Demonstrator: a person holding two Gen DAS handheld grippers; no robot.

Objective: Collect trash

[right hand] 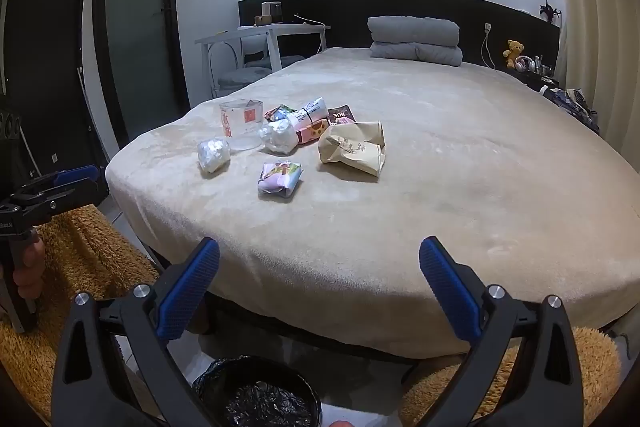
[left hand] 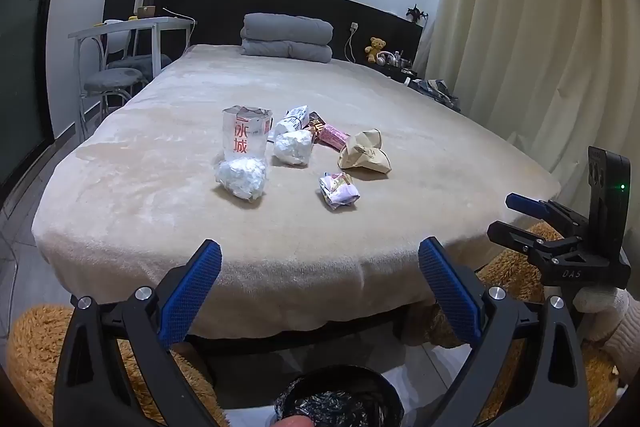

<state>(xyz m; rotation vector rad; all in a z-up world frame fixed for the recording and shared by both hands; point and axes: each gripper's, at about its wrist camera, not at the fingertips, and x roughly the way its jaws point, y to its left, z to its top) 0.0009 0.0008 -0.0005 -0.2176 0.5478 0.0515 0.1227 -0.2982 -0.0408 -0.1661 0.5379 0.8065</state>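
Both grippers, left (left hand: 320,281) and right (right hand: 320,281), spread wide, empty; trash (left hand: 296,151) well ahead. Careless reach could topple cup (left hand: 245,137).

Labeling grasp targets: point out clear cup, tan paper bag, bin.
clear cup (left hand: 245,139), left wrist view, printed side wall
tan paper bag (right hand: 354,146), right wrist view, crumpled front face
bin (right hand: 264,401), right wrist view, black liner inside

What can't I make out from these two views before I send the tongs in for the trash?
- Bin: cut off by the bottom edge in both wrist views; its depth and fill are unreadable.
- Wrappers behind the clear cup: overlapping, so their count is unclear.
- Clear cup: whether anything is inside is too small to tell.
- Nightstand clutter: too small to identify.
- Left tongs and right tongs: open, nothing between them.
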